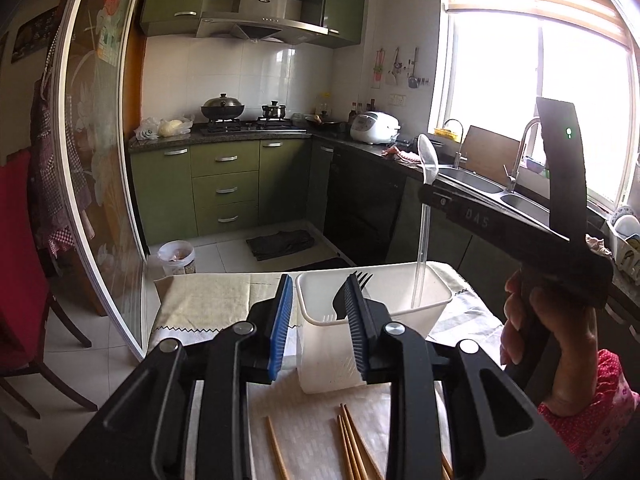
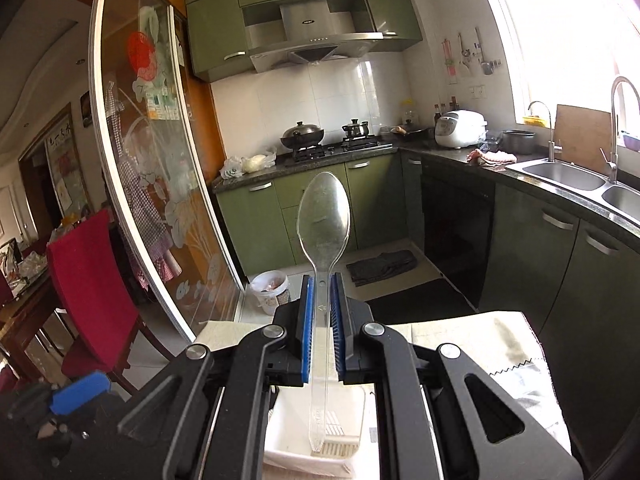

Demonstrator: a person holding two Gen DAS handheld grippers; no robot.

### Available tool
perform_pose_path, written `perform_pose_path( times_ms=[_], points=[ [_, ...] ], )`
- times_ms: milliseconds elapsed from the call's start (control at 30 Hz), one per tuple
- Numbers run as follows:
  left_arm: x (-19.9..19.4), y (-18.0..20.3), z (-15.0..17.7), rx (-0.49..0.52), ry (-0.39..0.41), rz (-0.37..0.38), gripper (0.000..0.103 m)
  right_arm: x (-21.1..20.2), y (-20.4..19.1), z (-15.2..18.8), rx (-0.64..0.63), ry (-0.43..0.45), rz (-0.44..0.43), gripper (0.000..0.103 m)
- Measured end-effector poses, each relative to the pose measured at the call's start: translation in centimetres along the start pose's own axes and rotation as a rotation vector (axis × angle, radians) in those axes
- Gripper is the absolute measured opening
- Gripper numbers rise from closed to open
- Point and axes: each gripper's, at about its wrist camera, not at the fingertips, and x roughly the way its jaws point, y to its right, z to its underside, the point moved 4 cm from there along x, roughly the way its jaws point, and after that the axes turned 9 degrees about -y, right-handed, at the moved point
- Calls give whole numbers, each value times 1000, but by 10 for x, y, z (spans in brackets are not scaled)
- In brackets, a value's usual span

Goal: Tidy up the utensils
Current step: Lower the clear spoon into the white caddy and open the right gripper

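My right gripper (image 2: pixel 320 280) is shut on a clear plastic spoon (image 2: pixel 324 216), held upright with the bowl up and the handle end down inside the white utensil basket (image 2: pixel 280 432). In the left wrist view the spoon (image 1: pixel 427 156) hangs from the right gripper (image 1: pixel 430 194) over the basket (image 1: pixel 400 276). A black fork (image 1: pixel 344 300) stands in the basket. My left gripper (image 1: pixel 318 280) is open and empty, just in front of the basket. Several wooden chopsticks (image 1: pixel 352 444) lie on the table below it.
The table carries a beige cloth (image 1: pixel 208 300) with a zigzag hem. A red chair (image 1: pixel 16 280) stands at the left by a glass sliding door (image 1: pixel 92 160). Green kitchen cabinets, a stove and a sink (image 2: pixel 568 176) lie beyond the table.
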Motion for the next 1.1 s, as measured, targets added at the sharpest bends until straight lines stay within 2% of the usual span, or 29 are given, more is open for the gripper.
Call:
perform_pose_path(
  times_ms=[133, 300, 500, 533, 567, 633, 867, 967, 1100],
  points=[
    [-1, 3, 5, 17, -20, -5, 27, -5, -6, 24, -63, -4, 13, 10],
    [-1, 7, 19, 42, -69, -18, 29, -1, -12, 53, -126, -65, 29, 10],
    [-2, 5, 35, 50, -132, -25, 30, 2, -8, 71, -149, -113, 52, 10],
    [-2, 4, 37, 50, -142, -24, 30, 1, -7, 73, -149, -116, 52, 13],
    [-2, 3, 38, 50, -154, -23, 30, -1, -7, 74, -150, -121, 54, 21],
    [0, 2, 44, 55, -182, -22, 30, -4, -7, 75, -153, -125, 53, 30],
    [5, 3, 65, 57, -274, -30, 30, -22, -2, 77, -148, -136, 76, 31],
    [12, 0, 75, 54, -350, -50, 30, -41, 9, 78, -118, -139, 74, 32],
    [32, -11, 97, 18, -500, -42, 30, -69, 28, 90, -103, -189, 74, 32]
  ],
)
